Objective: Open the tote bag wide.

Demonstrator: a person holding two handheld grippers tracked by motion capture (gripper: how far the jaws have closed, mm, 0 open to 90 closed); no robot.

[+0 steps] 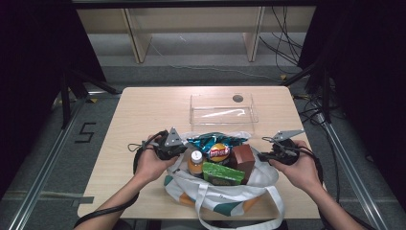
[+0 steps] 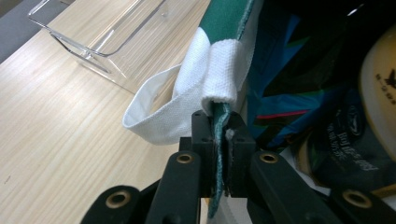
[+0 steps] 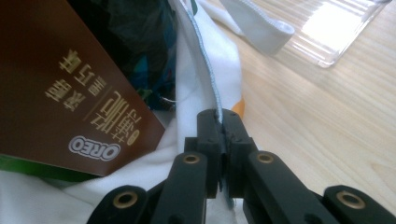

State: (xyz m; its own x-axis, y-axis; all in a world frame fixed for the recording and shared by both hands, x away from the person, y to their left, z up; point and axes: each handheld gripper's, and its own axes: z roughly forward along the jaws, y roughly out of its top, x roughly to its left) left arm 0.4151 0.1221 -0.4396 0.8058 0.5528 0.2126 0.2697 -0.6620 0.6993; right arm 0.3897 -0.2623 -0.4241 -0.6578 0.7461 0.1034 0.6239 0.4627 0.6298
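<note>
Light wood forms the surface (image 1: 143,115), on which one clear plastic tray (image 1: 223,109) is placed at the far side and one white tote bag (image 1: 218,189) at the near edge. Inside the bag, five items are counted: one blue snack packet (image 1: 214,140), one yellow chip bag (image 1: 219,152), one small bottle (image 1: 196,162), one green packet (image 1: 221,173) and one brown Oreo box (image 1: 243,158). Two claws are in use. The left claw (image 2: 218,156) is pressed together on the bag's green-trimmed rim, directly below a white handle strap (image 2: 205,77). The right claw (image 3: 220,140) is pinched on the opposite white rim, just beside the Oreo box. The bag is thus held between both claws.
</note>
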